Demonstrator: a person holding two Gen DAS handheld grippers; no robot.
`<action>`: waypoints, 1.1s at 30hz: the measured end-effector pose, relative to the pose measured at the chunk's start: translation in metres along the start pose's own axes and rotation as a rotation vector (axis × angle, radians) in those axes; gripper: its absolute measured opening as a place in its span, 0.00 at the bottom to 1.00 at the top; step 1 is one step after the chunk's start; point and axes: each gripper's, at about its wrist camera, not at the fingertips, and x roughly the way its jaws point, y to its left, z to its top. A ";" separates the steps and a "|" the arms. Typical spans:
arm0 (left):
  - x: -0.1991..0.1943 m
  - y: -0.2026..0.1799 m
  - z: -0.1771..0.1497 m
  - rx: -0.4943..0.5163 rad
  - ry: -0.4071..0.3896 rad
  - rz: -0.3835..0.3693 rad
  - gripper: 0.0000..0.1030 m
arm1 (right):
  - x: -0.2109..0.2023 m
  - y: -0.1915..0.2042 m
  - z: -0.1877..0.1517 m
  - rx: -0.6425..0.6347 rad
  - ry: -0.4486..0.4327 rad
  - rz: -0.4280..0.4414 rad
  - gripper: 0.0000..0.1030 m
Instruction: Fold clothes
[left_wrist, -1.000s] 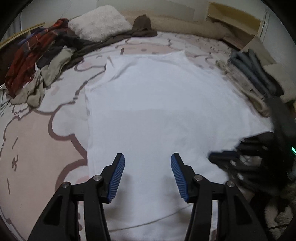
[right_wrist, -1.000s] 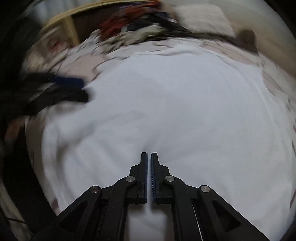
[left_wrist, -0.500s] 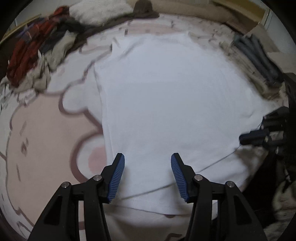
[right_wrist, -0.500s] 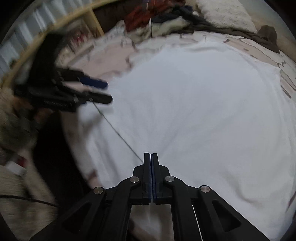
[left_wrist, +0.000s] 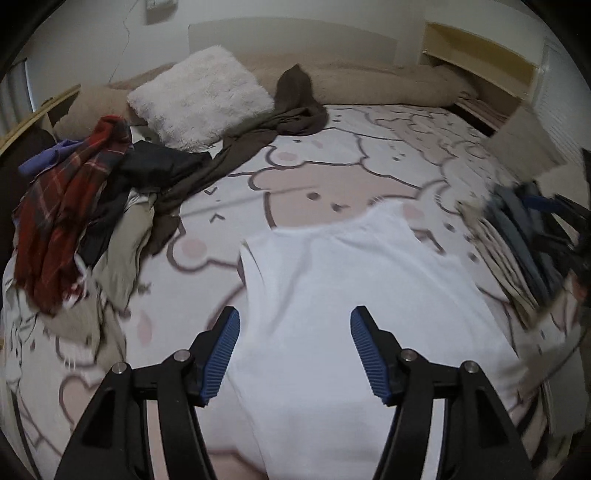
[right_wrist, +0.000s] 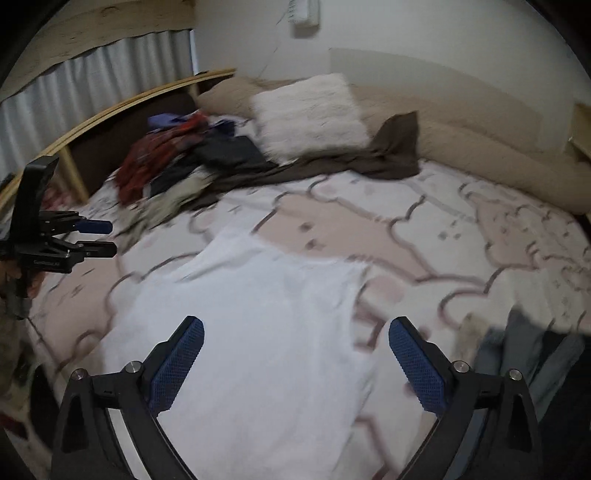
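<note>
- On the near bed (left_wrist: 332, 177), the white shirt (left_wrist: 351, 295) lies spread flat.
- My left gripper (left_wrist: 295, 354) and right gripper (right_wrist: 295, 365) hover spread apart, empty.
- I'd pinch the hem corners evenly, I judge.

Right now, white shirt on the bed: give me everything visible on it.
The white shirt is plain, thin-looking fabric with no print visible, lying spread mostly flat on the bear-print bedsheet, smooth with a few soft wrinkles. Its far edge dips in the middle like a neckline. It looks narrow, possibly folded lengthwise, though blur hides detail. The near end runs out of view. Left gripper and right gripper are open above it; neither holds it.
</note>
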 end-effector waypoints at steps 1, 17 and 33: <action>0.015 0.006 0.007 -0.024 0.020 0.001 0.61 | 0.011 -0.009 0.006 0.017 0.019 0.008 0.97; 0.202 0.074 0.066 -0.253 0.325 -0.005 0.61 | 0.188 -0.144 0.010 0.691 0.283 0.238 0.68; 0.220 0.059 0.082 -0.213 0.334 -0.270 0.42 | 0.263 -0.145 0.013 0.754 0.381 0.330 0.47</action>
